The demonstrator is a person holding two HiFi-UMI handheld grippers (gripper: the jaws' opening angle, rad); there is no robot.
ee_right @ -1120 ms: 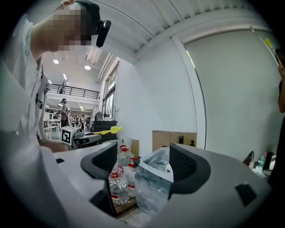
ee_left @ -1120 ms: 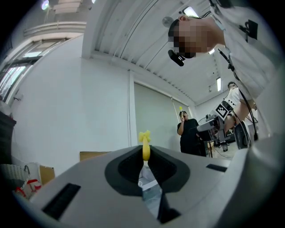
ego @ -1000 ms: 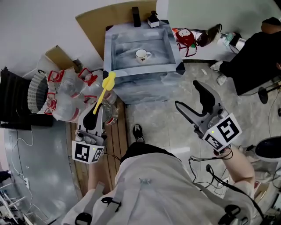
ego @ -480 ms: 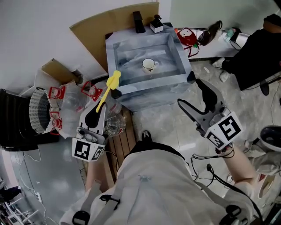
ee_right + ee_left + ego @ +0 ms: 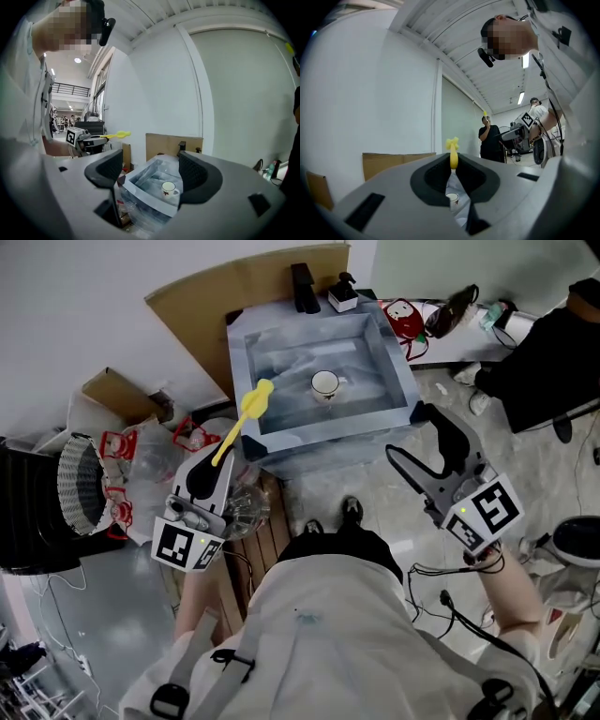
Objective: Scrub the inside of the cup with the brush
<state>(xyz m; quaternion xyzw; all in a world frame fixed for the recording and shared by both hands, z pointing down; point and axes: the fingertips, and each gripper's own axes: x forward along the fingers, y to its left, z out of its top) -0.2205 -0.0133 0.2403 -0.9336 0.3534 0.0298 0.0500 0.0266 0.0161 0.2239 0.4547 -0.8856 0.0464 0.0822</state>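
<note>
From the head view, we find no writing we can read. Each gripper's cube carries only black-and-white square markers, the cup (image 5: 324,383) has a small dark motif on its side, and the bags at the left show red-and-white labels (too small to make out). The cup stands upright on the floor of the sink (image 5: 397,381), toward its middle. The left gripper (image 5: 202,480) has its jaws pressed onto the handle of the yellow brush (image 5: 239,423), whose head points up and forward and overlaps the sink's near left rim in this view. The right gripper (image 5: 412,435) is held before the sink's near right corner, jaws spread with nothing between them. Both grippers are well apart from the cup.

In the left gripper view, we see the jaws closed on the brush (image 5: 453,152), which rises straight out of the nip, bristle head at the top. The cup (image 5: 451,198) shows far below, through the gap under the jaw pads, sitting in the sink. At the right, the other gripper shows with its marker cube, again without any words.

In the right gripper view, the jaws stand wide apart and empty. The cup (image 5: 168,188) appears in the space between them, though it sits far off in the sink, nearer the right-hand jaw. At the left, the brush (image 5: 116,135) sticks out of the left gripper.
</note>
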